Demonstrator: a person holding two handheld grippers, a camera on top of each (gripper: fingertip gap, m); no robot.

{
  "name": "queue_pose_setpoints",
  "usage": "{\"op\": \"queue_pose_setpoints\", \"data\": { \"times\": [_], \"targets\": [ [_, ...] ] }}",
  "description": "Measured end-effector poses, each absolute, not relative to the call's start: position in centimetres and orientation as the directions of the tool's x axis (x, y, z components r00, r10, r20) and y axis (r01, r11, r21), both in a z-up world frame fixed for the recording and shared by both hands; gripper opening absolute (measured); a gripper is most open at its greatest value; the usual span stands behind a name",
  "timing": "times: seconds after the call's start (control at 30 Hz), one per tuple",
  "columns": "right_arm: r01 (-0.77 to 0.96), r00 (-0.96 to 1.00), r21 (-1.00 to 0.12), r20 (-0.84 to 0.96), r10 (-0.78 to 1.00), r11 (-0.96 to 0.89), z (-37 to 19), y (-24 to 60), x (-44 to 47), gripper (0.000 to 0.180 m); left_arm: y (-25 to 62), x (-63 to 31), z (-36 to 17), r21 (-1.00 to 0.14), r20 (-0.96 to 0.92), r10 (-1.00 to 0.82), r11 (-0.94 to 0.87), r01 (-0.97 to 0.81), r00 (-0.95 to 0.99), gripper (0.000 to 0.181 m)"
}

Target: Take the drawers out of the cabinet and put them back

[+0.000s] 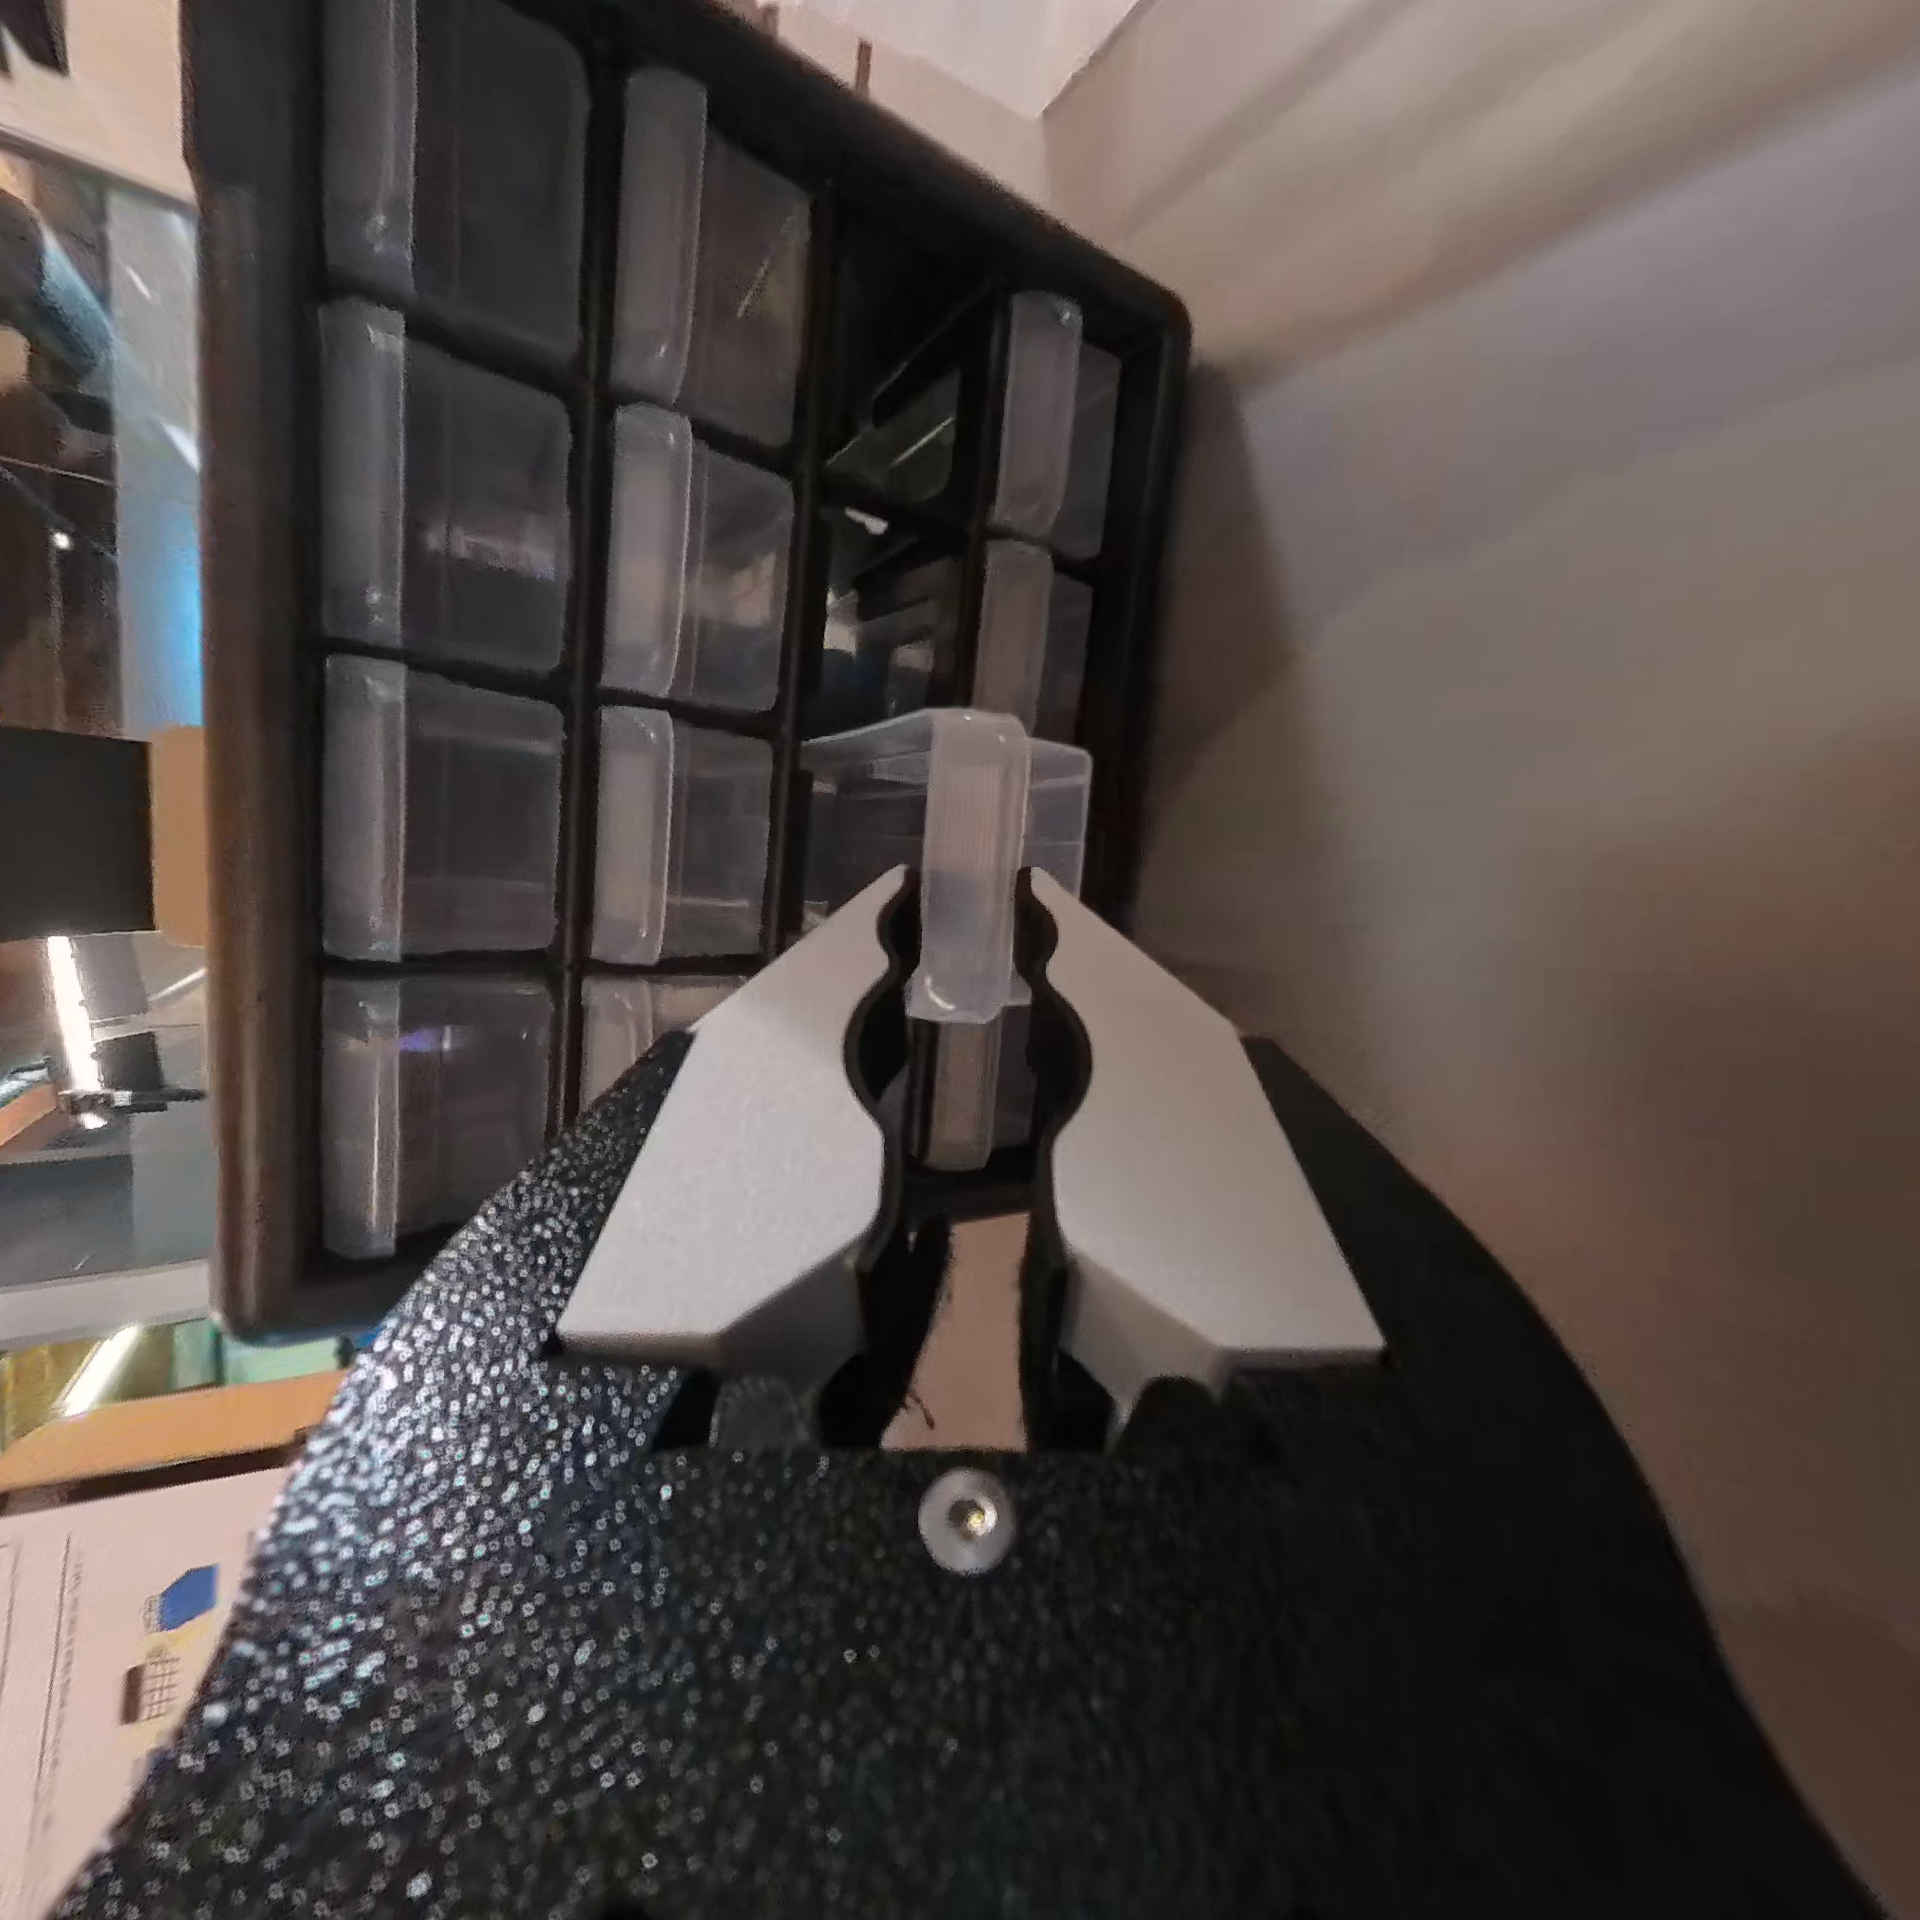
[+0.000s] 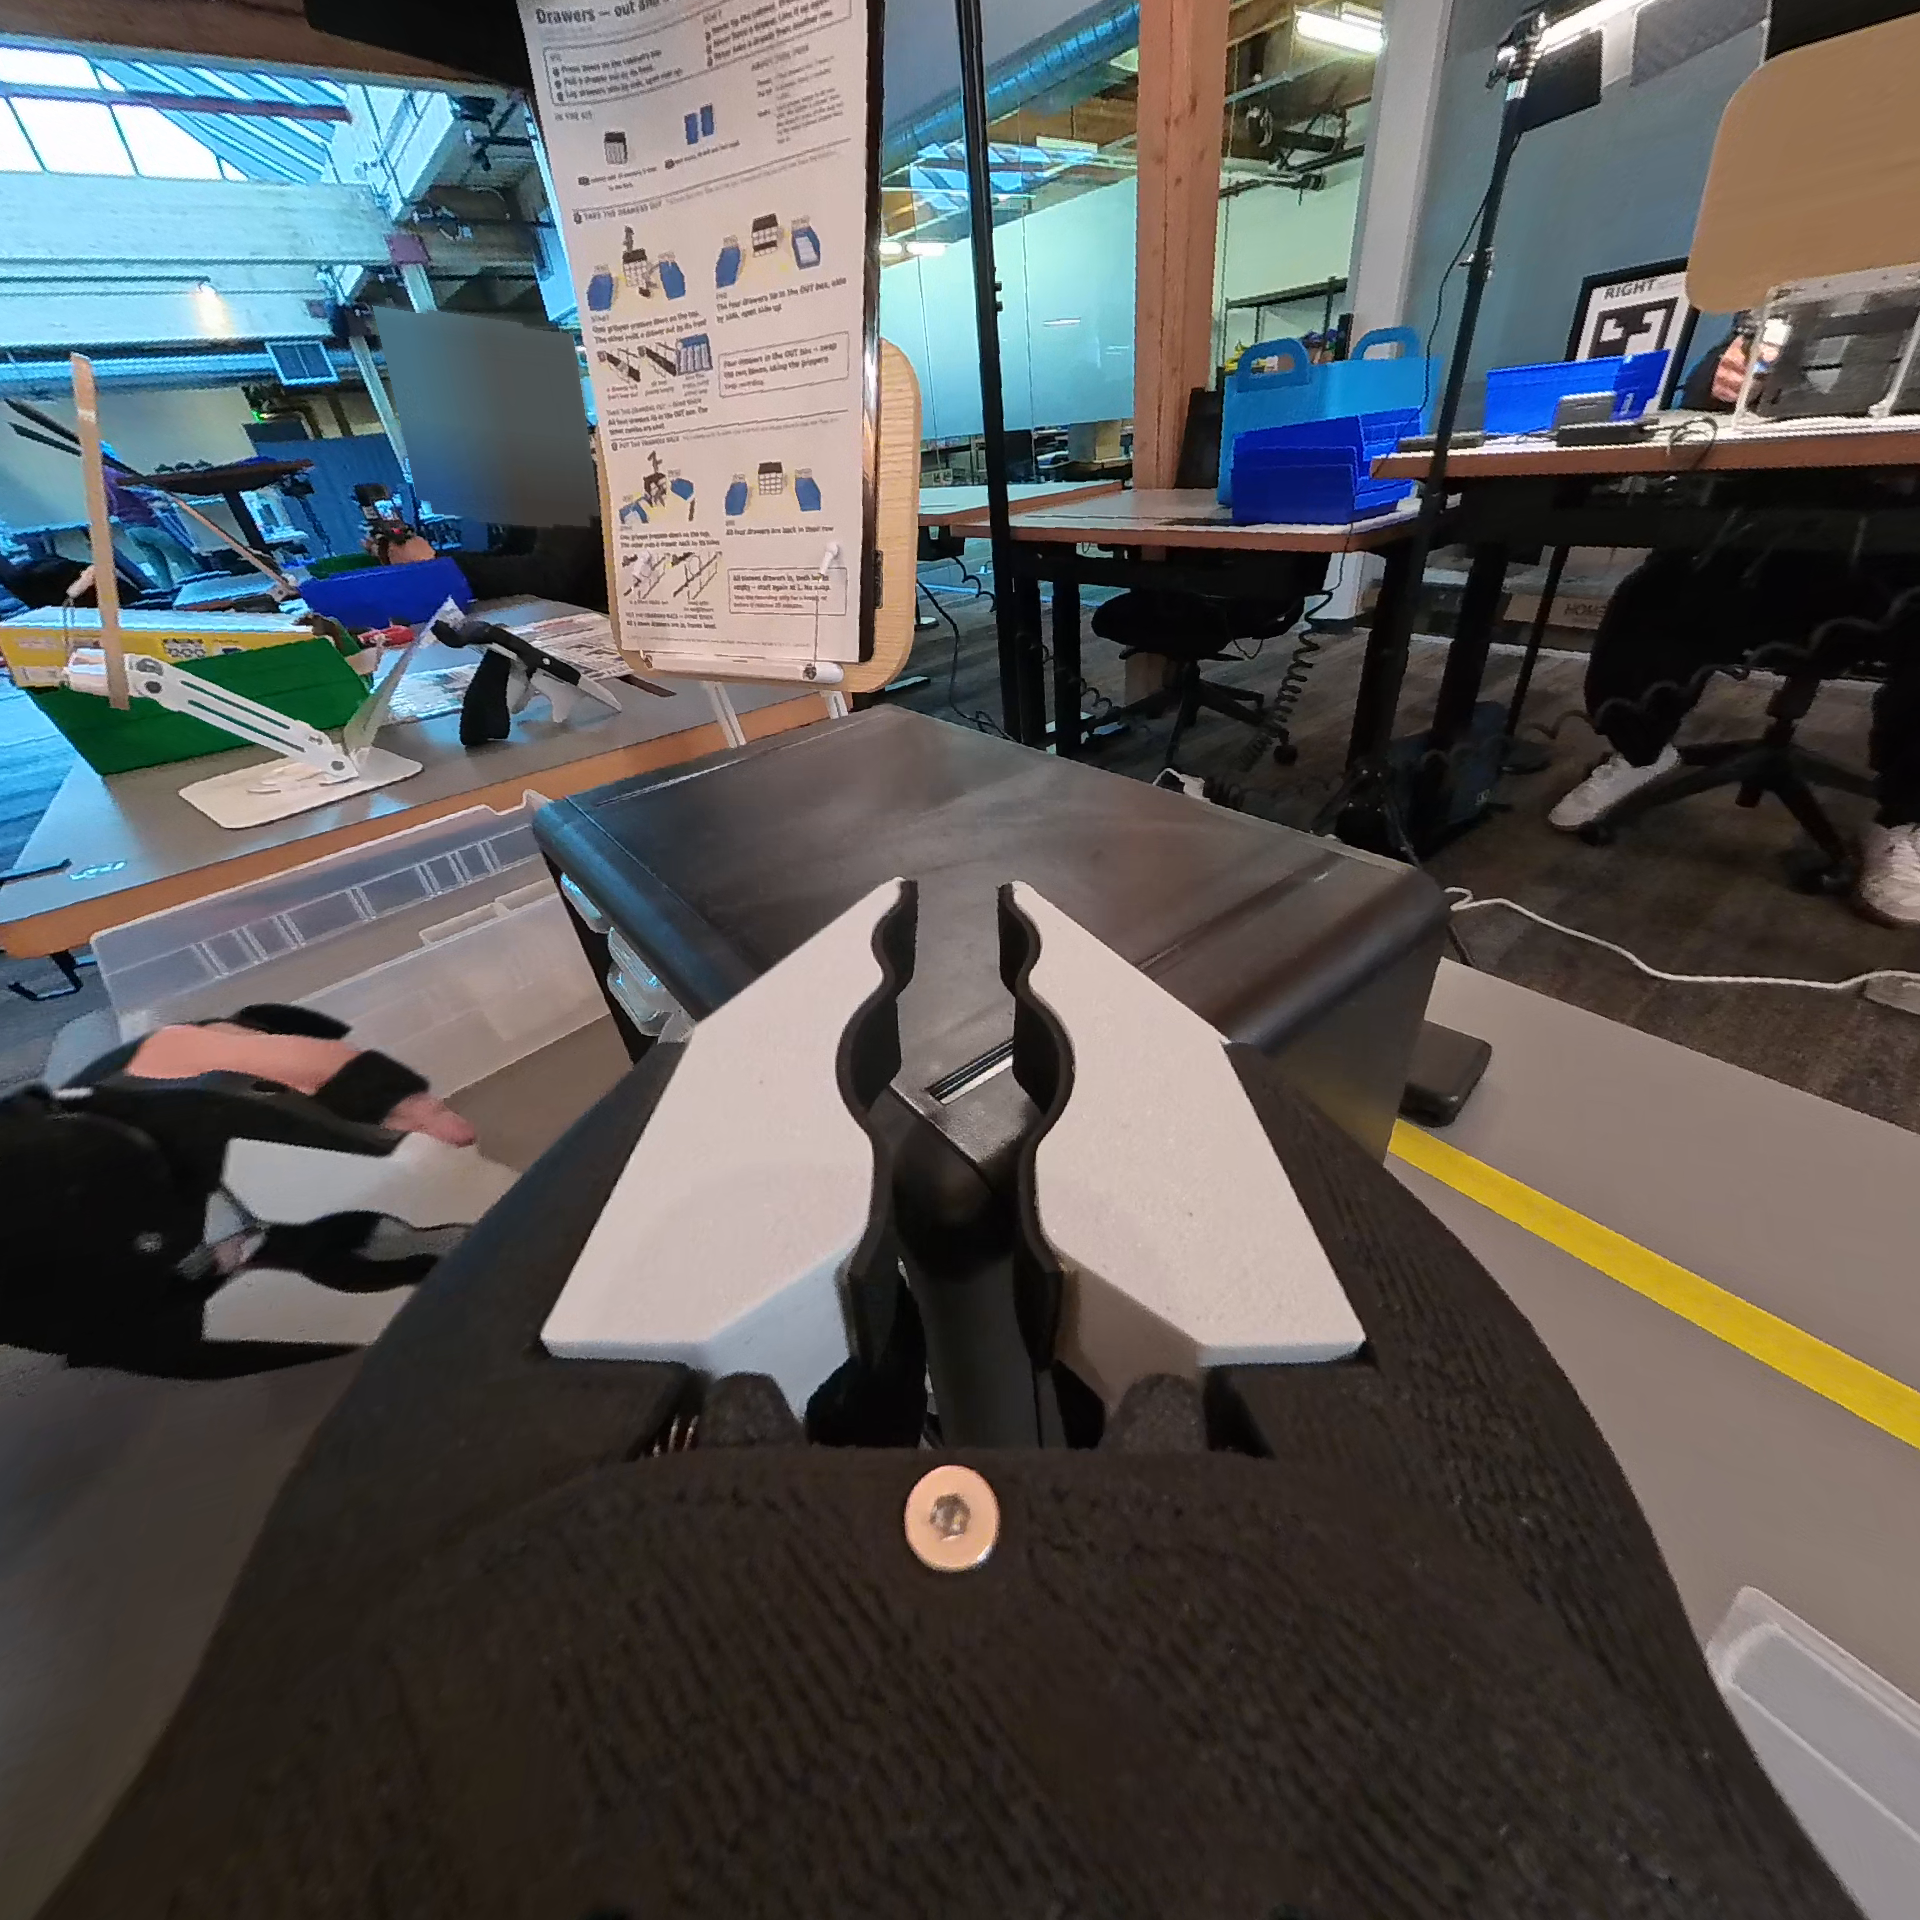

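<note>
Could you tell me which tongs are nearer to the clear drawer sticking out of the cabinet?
Left. The left tongs are shut on the handle of the clear drawer at the cabinet front. The right tongs are over the cabinet's dark top, away from that drawer.

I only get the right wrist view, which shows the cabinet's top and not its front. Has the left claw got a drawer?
Observer: Yes, the left claw is shut on the handle of a clear drawer.
Operator: Is it out yet?
Observer: Only partly. It sticks out of the cabinet further than its neighbours.
Operator: Any gaps?
Observer: At least one slot further along its line looks empty.
</note>
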State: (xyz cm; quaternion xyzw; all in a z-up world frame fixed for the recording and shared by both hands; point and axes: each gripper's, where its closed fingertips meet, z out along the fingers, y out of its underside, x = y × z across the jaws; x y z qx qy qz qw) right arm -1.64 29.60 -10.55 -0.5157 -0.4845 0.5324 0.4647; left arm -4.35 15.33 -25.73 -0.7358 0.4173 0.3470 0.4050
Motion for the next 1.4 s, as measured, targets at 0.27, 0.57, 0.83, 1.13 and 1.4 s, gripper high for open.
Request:
{"op": "queue_pose_setpoints", "data": {
  "times": [0.27,0.57,0.83,1.13,1.4],
  "targets": [
    [0.015,-0.034,-0.995,-0.101,0.994,-0.101,-10.8,29.7,-1.7,0.014,18.6,-7.7,-25.5,-0.268,-0.908,-0.210,-0.373,-0.888,0.362,0.016],
    [0.069,-0.002,-0.996,-0.059,0.998,-0.059,-11.3,29.7,-1.8,0.014,17.5,-4.7,-24.5,-0.412,-0.888,-0.138,-0.184,-0.893,0.438,0.043],
    [0.074,-0.004,-0.995,-0.065,0.998,-0.065,-11.4,29.7,-1.7,0.014,18.9,-5.7,-26.5,-0.454,-0.859,-0.157,-0.208,-0.866,0.488,0.014],
    [0.089,0.002,-0.994,-0.057,0.998,-0.057,-11.5,29.7,-1.7,0.014,18.0,-5.2,-25.1,-0.624,-0.720,-0.161,-0.275,-0.731,0.675,0.010],
    [0.078,-0.005,-0.994,-0.076,0.997,-0.075,-11.5,29.8,-1.6,0.015,9.1,-9.3,-15.2,-0.789,-0.590,0.042,-0.245,-0.564,0.807,0.025]
  ]
}}
